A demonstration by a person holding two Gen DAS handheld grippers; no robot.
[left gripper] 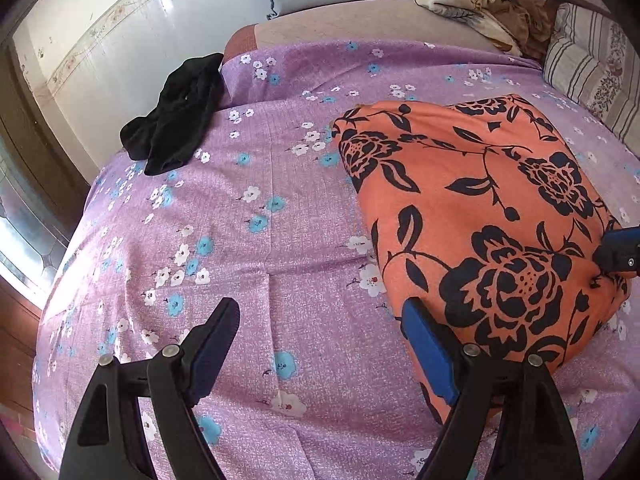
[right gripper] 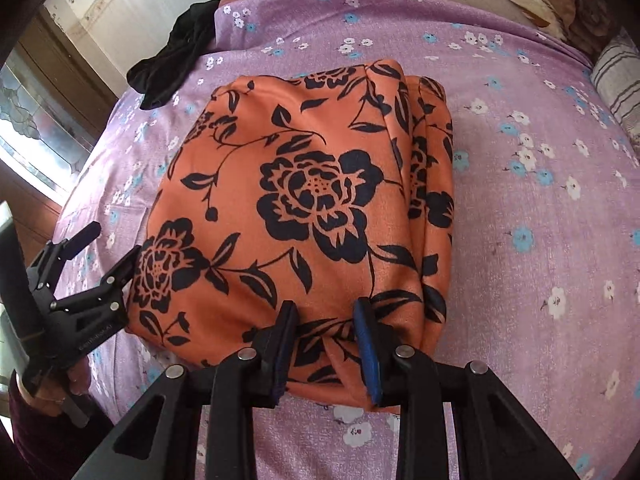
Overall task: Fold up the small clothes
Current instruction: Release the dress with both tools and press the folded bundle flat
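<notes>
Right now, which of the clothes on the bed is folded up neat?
The orange flowered cloth, a tidy bundle in the middle. The black garment lies crumpled at the bed's far edge.

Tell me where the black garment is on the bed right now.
In both wrist views the black garment lies crumpled at the far-left edge of the purple floral sheet, near the wall, well apart from the orange floral cloth.

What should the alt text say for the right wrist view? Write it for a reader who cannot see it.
A folded orange garment with black flowers lies on a purple floral bedsheet, its near edge between the partly open jaws of the right hand-held gripper. The left hand-held gripper, open, sits at the garment's left edge, and a black garment lies crumpled at the bed's far left.
</notes>
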